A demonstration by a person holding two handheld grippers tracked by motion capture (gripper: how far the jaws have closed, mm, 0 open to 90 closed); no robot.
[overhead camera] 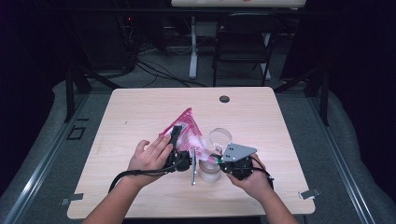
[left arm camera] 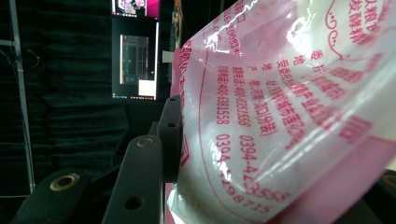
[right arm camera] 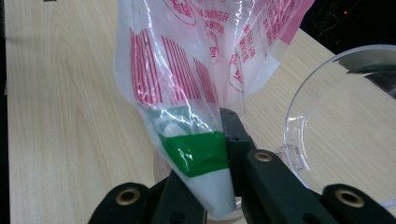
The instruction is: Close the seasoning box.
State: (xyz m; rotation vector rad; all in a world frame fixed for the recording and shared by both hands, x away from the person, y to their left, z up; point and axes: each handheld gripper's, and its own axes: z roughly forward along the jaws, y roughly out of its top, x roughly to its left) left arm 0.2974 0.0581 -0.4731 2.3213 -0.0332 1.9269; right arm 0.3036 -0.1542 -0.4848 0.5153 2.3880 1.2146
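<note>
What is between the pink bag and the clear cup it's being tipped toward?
Nothing visible. The right gripper pinches the pink bag at its green-banded corner, and the left gripper holds the bag's body. That corner hangs right by the clear cup. The spoon lies beside the cup, not in the way.

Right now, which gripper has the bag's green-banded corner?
The right gripper: its jaws pinch the green band at the pink bag's narrow corner. The left gripper grips the bag's pink-printed side instead.

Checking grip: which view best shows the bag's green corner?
Right gripper view: the green corner sits pinched in the right gripper. Left gripper view gives the bag's printed side; high view shows it small and distant.
</note>
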